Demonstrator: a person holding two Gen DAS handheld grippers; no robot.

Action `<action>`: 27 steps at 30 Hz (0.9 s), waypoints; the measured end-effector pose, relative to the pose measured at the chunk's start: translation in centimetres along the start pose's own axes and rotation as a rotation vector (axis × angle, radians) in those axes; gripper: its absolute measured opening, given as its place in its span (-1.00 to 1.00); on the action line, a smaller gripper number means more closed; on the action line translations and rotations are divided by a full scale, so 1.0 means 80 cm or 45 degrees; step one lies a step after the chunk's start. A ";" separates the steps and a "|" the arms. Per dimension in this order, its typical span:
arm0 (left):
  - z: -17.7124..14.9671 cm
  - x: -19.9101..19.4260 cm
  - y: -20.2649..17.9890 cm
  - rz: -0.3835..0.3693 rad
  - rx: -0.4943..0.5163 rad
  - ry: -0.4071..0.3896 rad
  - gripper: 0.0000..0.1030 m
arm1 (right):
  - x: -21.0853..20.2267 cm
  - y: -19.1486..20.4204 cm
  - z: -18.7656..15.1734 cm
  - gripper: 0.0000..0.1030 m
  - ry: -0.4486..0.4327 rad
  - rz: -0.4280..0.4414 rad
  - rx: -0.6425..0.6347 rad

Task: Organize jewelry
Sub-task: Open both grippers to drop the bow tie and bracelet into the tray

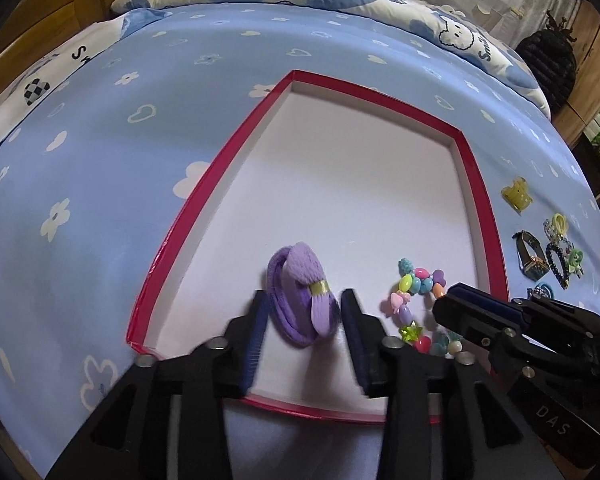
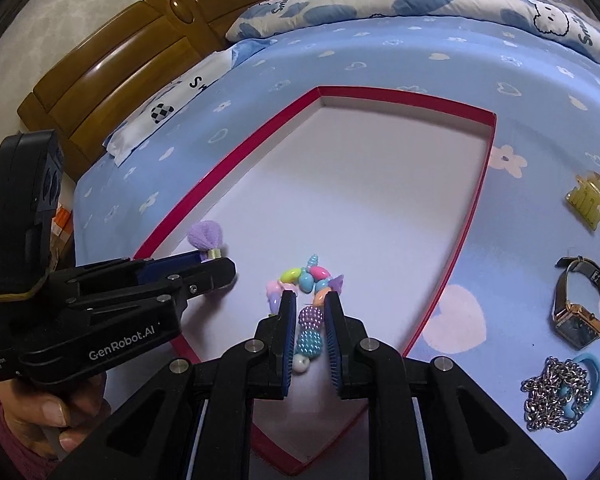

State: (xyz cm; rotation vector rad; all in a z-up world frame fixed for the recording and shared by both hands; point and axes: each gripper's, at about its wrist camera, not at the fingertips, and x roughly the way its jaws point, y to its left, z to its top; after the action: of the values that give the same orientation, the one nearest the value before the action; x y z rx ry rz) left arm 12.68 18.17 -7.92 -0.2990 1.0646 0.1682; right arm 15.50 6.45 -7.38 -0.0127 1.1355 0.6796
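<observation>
A red-rimmed box (image 1: 168,236) with a white floor lies on the blue bed; it also shows in the right wrist view (image 2: 236,152). A purple hair tie (image 1: 304,296) rests on the box floor between the fingers of my left gripper (image 1: 304,300), whose jaws stand apart on either side of it. A colourful bead bracelet (image 2: 308,312) lies in the box; my right gripper (image 2: 309,300) has its fingers close on both sides of its purple and blue beads. The bracelet also shows in the left wrist view (image 1: 416,284).
On the bedspread right of the box lie a yellow hair claw (image 2: 588,200), a wristwatch (image 2: 580,308), a silver chain (image 2: 556,396) on a blue ring, and more small pieces (image 1: 560,248). A wooden headboard (image 2: 112,80) and pillow (image 2: 340,4) are behind.
</observation>
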 end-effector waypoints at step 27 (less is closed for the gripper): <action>-0.040 -0.101 -0.045 -0.218 -0.082 -0.185 0.35 | -0.176 -0.084 -0.045 -0.09 -0.357 -0.101 0.231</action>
State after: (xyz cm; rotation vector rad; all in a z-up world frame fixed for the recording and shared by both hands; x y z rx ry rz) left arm 7.16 13.82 -1.65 -0.4280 0.8863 0.0691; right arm 12.44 -7.10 0.63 0.1858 0.9170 0.4887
